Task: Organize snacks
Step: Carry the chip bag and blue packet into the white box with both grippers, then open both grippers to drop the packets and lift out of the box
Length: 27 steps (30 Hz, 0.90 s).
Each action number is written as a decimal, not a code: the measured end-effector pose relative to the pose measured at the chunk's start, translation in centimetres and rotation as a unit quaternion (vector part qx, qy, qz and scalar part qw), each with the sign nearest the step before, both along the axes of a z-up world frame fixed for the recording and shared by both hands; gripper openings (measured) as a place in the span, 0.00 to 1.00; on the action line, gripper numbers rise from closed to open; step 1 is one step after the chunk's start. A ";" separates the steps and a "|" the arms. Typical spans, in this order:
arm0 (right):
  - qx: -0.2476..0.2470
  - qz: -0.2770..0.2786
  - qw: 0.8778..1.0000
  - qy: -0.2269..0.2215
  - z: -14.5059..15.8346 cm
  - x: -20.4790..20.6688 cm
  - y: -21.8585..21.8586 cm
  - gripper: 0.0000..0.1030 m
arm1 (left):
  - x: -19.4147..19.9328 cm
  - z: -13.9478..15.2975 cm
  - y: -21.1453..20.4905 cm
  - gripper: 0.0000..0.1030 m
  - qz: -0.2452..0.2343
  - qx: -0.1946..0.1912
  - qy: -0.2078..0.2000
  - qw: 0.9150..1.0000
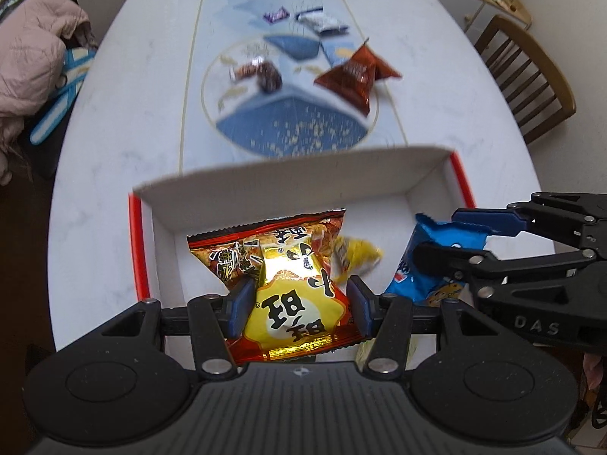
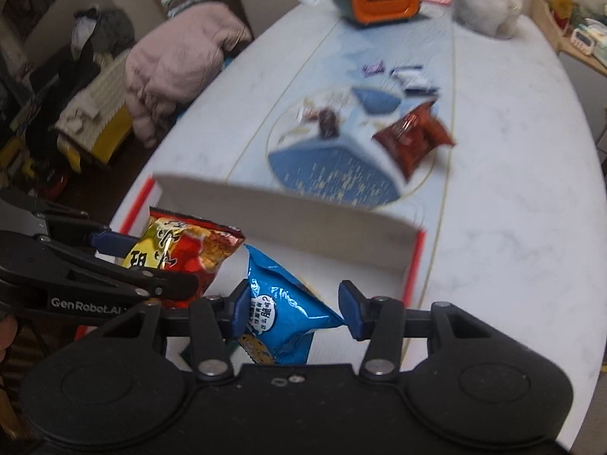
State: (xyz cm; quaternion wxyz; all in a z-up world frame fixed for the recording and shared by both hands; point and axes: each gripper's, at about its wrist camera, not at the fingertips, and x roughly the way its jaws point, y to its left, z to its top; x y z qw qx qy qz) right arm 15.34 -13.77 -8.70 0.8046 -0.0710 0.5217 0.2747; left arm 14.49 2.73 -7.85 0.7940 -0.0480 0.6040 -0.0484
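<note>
Snack bags: 3 in box, 5 outside.

Right hand-held gripper clamps blue snack bag over white box, seemingly; left hand-held gripper holds red-yellow bag.

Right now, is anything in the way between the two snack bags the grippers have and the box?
Nothing visible is. The red-and-yellow snack bag in the left gripper and the blue snack bag in the right gripper already hang over the open white box, above its bare floor. A small yellow packet lies inside, off to one side.
</note>
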 end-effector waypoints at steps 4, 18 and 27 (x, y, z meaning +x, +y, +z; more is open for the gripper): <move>-0.024 0.015 1.000 0.000 -1.4 -1.0 0.7 0.47 | -0.6 -1.4 -0.1 0.51 0.004 0.010 0.005 1.000; -0.059 0.027 0.998 0.013 -4.4 -1.2 1.5 0.47 | -0.6 -3.4 -0.5 0.51 -0.002 0.018 -0.001 1.000; -0.056 0.028 0.998 0.020 -4.7 -1.2 1.6 0.47 | -0.6 -3.8 0.6 0.53 0.010 -0.012 -0.001 1.000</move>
